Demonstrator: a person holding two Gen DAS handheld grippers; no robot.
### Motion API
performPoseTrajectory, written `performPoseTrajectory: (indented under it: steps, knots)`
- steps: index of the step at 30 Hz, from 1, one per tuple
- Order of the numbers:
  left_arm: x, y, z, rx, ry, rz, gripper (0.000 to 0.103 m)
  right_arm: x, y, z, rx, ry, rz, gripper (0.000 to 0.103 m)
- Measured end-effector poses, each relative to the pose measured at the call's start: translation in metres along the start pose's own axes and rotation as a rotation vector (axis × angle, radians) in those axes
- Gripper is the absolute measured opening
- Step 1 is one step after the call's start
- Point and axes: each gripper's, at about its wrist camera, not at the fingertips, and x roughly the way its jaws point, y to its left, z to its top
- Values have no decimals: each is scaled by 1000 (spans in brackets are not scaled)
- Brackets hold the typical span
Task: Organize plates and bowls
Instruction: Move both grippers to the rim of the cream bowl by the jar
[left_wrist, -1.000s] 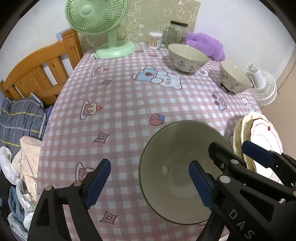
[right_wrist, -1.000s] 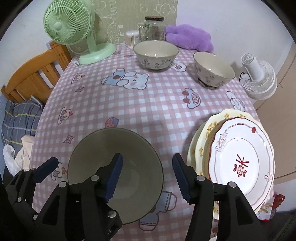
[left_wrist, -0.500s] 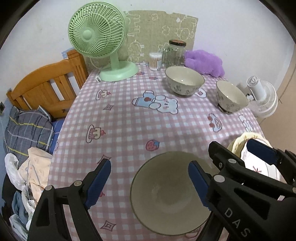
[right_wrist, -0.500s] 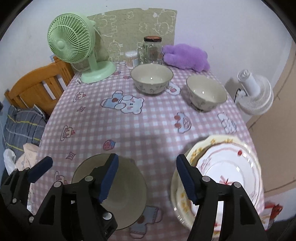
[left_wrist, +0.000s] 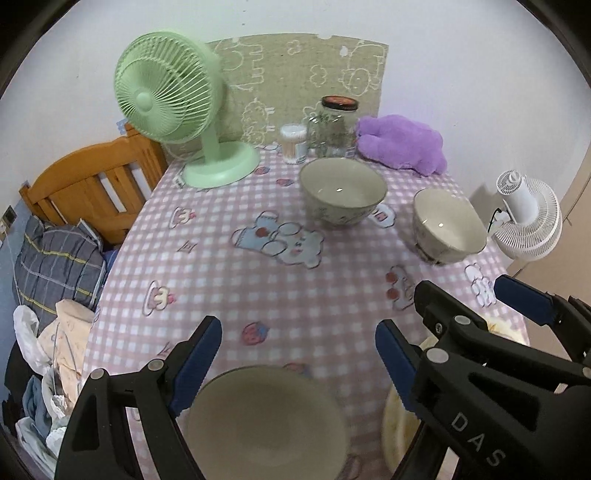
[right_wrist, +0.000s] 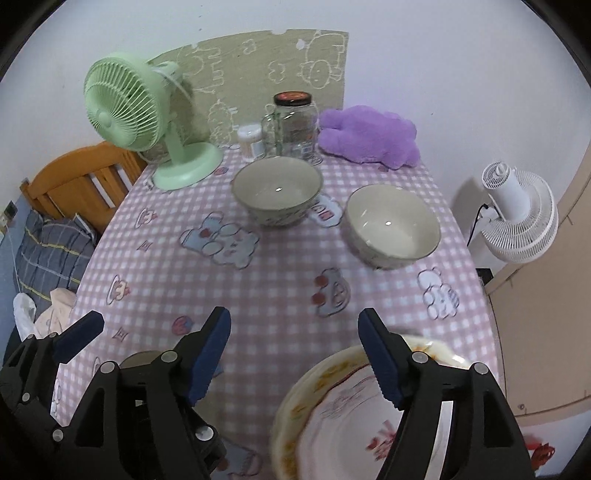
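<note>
Left wrist view: your left hand-held gripper (left_wrist: 298, 342) has its two blue pads wide apart, with nothing between them. Count three bowls on the bench (left_wrist: 229, 280). One plain bowl (left_wrist: 266, 421) sits right under this hand-held gripper, close to you, mouth facing up. Two patterned bowls stand far ahead of it: one bowl straight ahead (left_wrist: 342, 192) and one bowl ahead to the right (left_wrist: 448, 227), both mouth up. They are round, so they have no long side.

In the right wrist view, your right hand-held gripper (right_wrist: 294, 334) also stands apart and holds nothing; its pads have just been opening. You have two plates in one stack: a white plate with red marks (right_wrist: 351, 424) lies flat on a yellow-edged plate (right_wrist: 291, 413), just under the right pad.

Past the bowls, far from both hand-held grippers, stand one green fan (right_wrist: 129, 122), one glass jar (right_wrist: 295, 123), one small tub of cotton swabs (right_wrist: 250, 142) and one purple soft toy (right_wrist: 369, 134). One white fan (right_wrist: 517, 218) stands off the bench to the right.
</note>
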Motion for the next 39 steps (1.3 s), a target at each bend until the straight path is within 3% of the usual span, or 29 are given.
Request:
performPoseTrajectory:
  steps: [19,31,37,39]
  knots:
    - [47,-107,58,9,-72,21,85,32,-105,60,-24,-85,1,75]
    - [110,-141,93,36,-48,61,72,91,-152,94,30,-63,-12,75]
    - [140,-150,101,39,-15,42,61,117,-166,100,61,-50,-26,74]
    - [150,-153,103,43,3,23,57,125,-170,101,74,-44,-26,69]
